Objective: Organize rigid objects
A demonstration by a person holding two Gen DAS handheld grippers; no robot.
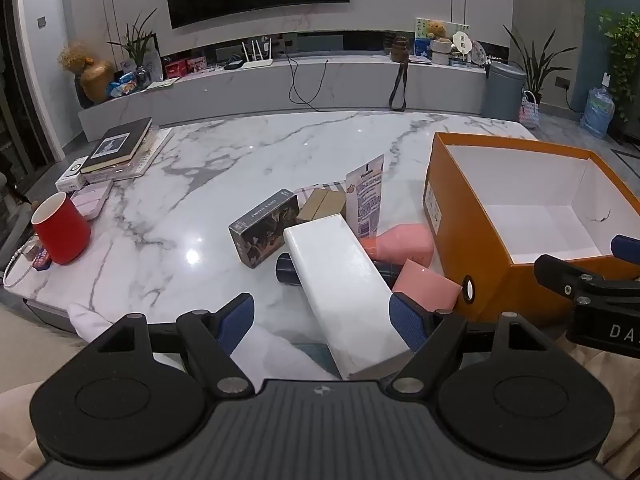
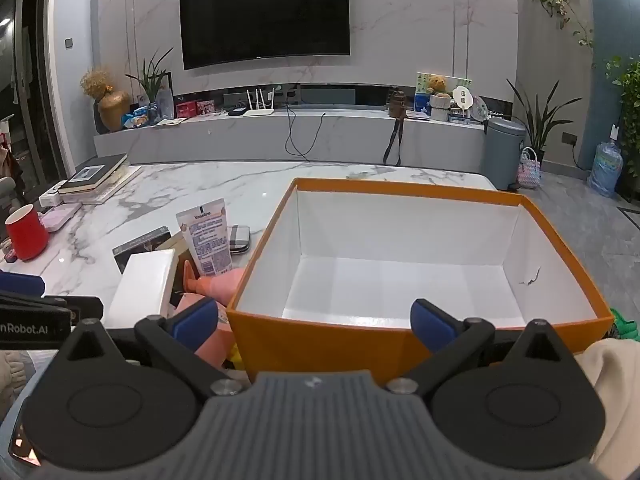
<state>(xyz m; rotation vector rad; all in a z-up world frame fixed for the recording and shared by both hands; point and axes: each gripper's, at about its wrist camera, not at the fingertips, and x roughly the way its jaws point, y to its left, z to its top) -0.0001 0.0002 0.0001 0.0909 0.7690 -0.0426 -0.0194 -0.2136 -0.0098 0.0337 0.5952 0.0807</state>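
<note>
A long white box point(image 1: 344, 284) lies between the open fingers of my left gripper point(image 1: 324, 320), its near end over the table's front edge; the left pad stands apart from it. Behind it sit a dark photo-card box point(image 1: 264, 228), a gold box point(image 1: 322, 206), an upright Vaseline tube point(image 1: 366, 200), a pink case point(image 1: 404, 240), a pink card point(image 1: 428, 286) and a dark cylinder point(image 1: 288, 272). The empty orange box point(image 2: 320, 344) stands right of the pile. My right gripper point(image 2: 316, 324) is open at its near wall, holding nothing.
A red cup point(image 1: 60, 228) stands at the left edge of the marble table point(image 1: 240, 152), with a stack of books point(image 1: 120, 148) and a pink pouch point(image 1: 94, 198) behind it. A plaid wallet point(image 2: 239, 239) lies beside the tube. A TV console runs along the far wall.
</note>
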